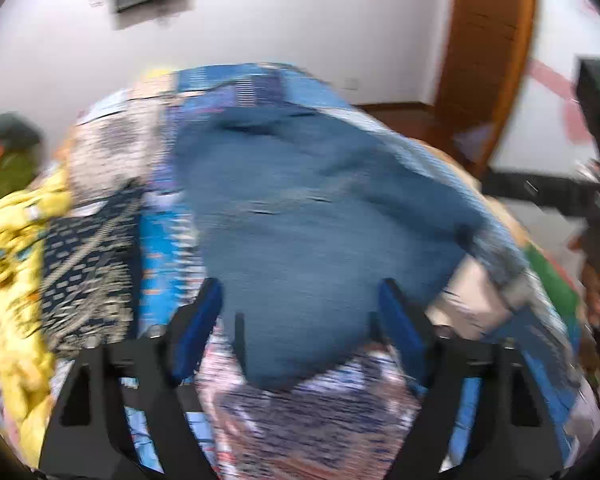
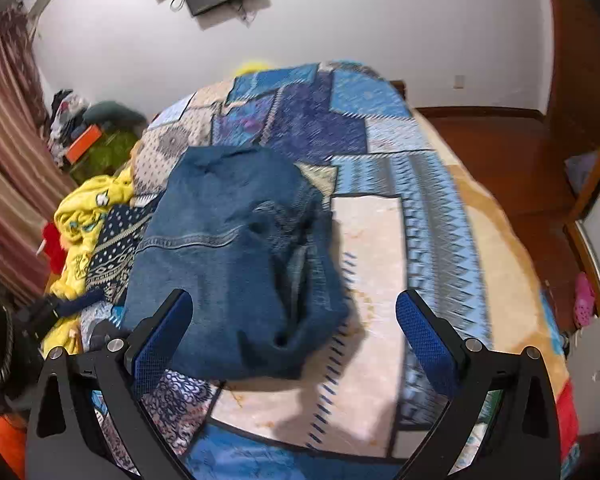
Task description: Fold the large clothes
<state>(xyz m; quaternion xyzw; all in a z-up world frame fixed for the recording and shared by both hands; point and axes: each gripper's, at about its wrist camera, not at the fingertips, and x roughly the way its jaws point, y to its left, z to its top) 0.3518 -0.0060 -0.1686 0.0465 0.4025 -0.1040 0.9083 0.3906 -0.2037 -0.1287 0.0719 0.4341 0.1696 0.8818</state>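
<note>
A blue denim garment [image 2: 236, 256] lies folded in a thick bundle on the patchwork bedspread [image 2: 376, 248]. In the left wrist view the denim garment [image 1: 308, 216] fills the middle, blurred by motion. My left gripper [image 1: 302, 304] is open just above the garment's near edge, with nothing between its blue pads. My right gripper [image 2: 294, 320] is open and empty, above the garment's near right corner.
A yellow patterned garment [image 2: 88, 208] and a red item [image 2: 54, 246] lie crumpled at the bed's left side. A green bag with an orange box [image 2: 100, 144] stands by the striped curtain [image 2: 8, 120]. A wooden wardrobe [image 2: 580, 92] stands right. The left gripper [image 2: 56, 312] shows at the bed's left edge.
</note>
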